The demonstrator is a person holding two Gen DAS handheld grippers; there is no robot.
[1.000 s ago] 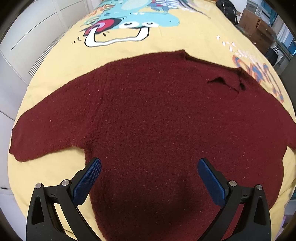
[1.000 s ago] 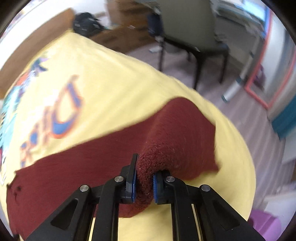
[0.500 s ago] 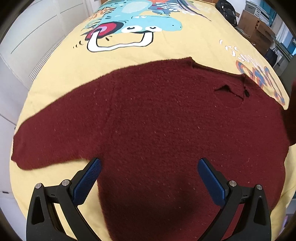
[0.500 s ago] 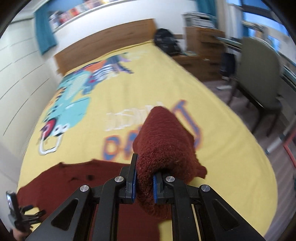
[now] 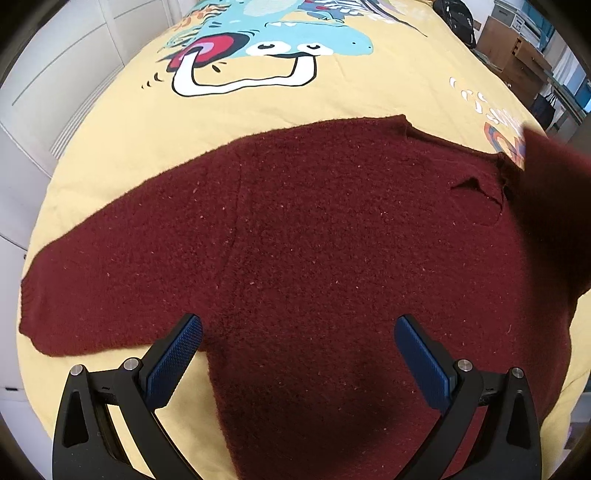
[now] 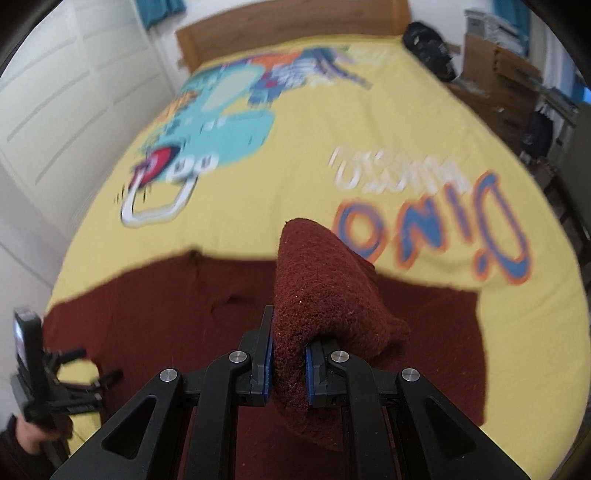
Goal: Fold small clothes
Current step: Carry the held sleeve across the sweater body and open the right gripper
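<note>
A dark red fuzzy sweater (image 5: 314,240) lies spread on a yellow cartoon-print bedspread (image 5: 258,107). One sleeve (image 5: 85,291) stretches flat to the left. My left gripper (image 5: 297,349) hovers open over the sweater's lower body, nothing between its blue pads. My right gripper (image 6: 289,363) is shut on the other sleeve (image 6: 314,295), lifted and carried over the sweater's body; that raised sleeve shows blurred at the right edge of the left wrist view as a red flap (image 5: 550,206). In the right wrist view the left gripper (image 6: 55,380) stands at the far left, held by a hand (image 6: 22,439).
A white wardrobe (image 6: 55,110) runs along the bed's left side. A wooden headboard (image 6: 295,26) is at the far end. A black bag (image 6: 428,48) and brown cardboard boxes (image 6: 506,81) stand beyond the bed's right edge.
My right gripper has swung the held sleeve from the bed's right edge inward over the sweater's body, rolling as it went. The left gripper drifted slightly and stays open.
</note>
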